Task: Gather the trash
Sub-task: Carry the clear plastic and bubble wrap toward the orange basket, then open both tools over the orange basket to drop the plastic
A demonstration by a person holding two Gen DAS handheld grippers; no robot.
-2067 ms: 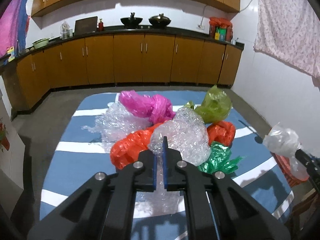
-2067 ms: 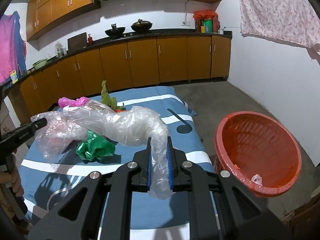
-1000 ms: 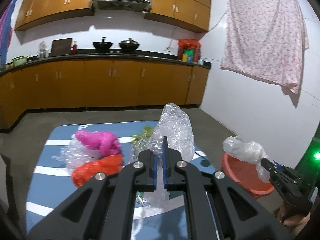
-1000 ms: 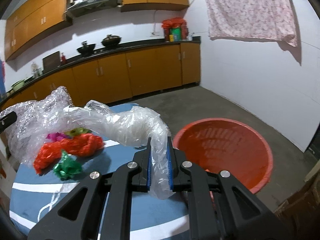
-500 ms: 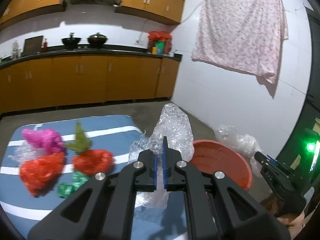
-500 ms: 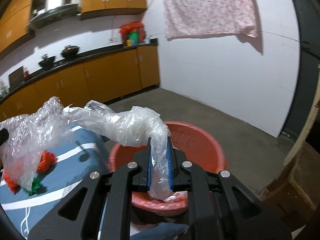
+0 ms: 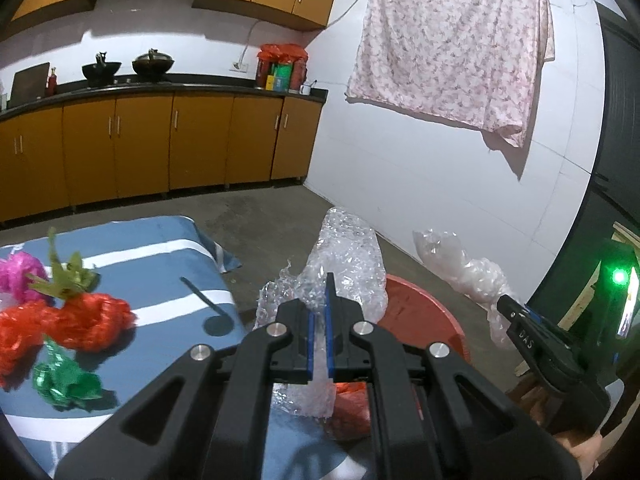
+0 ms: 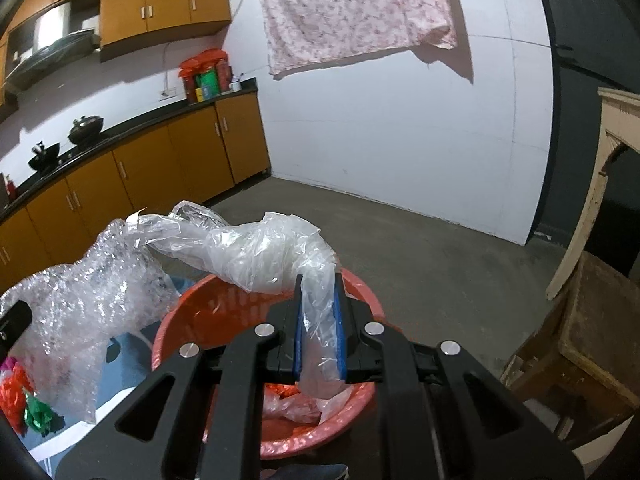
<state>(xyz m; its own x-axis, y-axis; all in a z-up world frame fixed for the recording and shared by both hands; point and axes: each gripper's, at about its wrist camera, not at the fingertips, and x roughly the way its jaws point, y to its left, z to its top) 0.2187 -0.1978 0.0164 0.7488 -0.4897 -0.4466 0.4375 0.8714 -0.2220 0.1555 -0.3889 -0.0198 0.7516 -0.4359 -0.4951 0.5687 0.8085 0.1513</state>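
My left gripper (image 7: 319,308) is clamped on a wad of bubble wrap (image 7: 344,264) that stands upright, its long axis rising above my fingers with a tail hanging below. My right gripper (image 8: 319,312) pinches a clear plastic bag (image 8: 256,252) whose length runs up and off to the left over the red basin (image 8: 360,292) on the floor just beside the worktop (image 7: 160,248). Crumpled plastic already lies in the basin. On the striped blue cloth lie red bags (image 7: 86,320), a green wad (image 7: 66,382), a pink bag (image 7: 18,272) and an olive scrap (image 7: 66,276). A wooden stool (image 8: 592,320) stands to the basin's right.
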